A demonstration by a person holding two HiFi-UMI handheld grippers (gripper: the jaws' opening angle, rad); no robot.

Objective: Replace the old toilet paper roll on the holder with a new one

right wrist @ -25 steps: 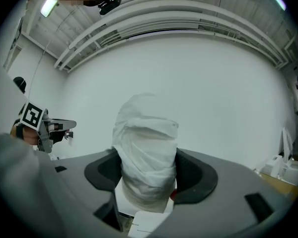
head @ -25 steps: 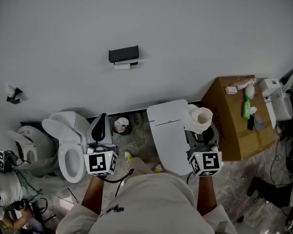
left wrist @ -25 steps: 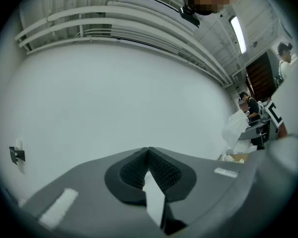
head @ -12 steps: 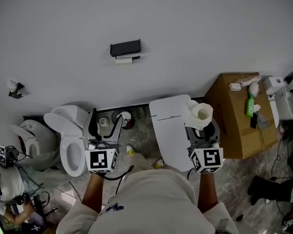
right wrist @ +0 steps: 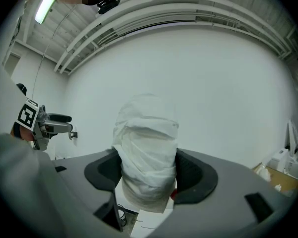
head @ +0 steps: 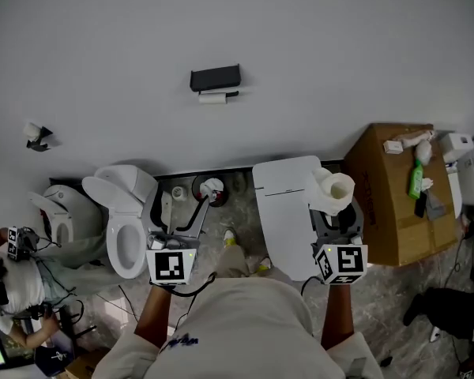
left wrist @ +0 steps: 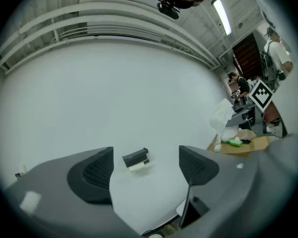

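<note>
Right tongs (right wrist: 148, 172) grip the new roll (right wrist: 146, 138). Left tongs (left wrist: 145, 165), jaws just opened wide, hold nothing. Old roll (head: 212, 98) sits on the wall holder (head: 215, 78), well apart; removal and replacement both remain.

Nothing here reads as words or numbers: the white plastic cube (head: 167, 267) on the left gripper (head: 180, 214) and its twin (head: 345, 263) on the right gripper (head: 333, 205) bear only black square code patterns.
</note>
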